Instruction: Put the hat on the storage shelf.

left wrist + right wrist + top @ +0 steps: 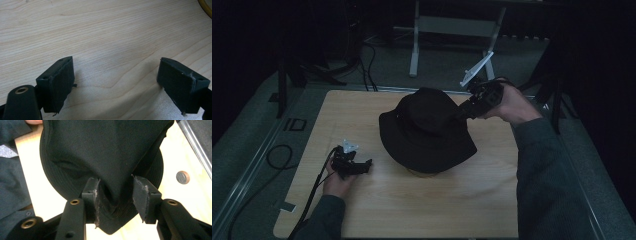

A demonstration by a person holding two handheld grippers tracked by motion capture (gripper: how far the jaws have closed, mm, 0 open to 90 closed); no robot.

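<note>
While the black hat (424,131) sits in the middle of the wooden surface (492,200), the right gripper (468,111) has its fingers (141,197) pinched on a fold of the hat's crown at its far right side. Near the hat's left brim, the left gripper (362,166) rests on the surface with fingers (58,82) spread wide, holding nothing
</note>
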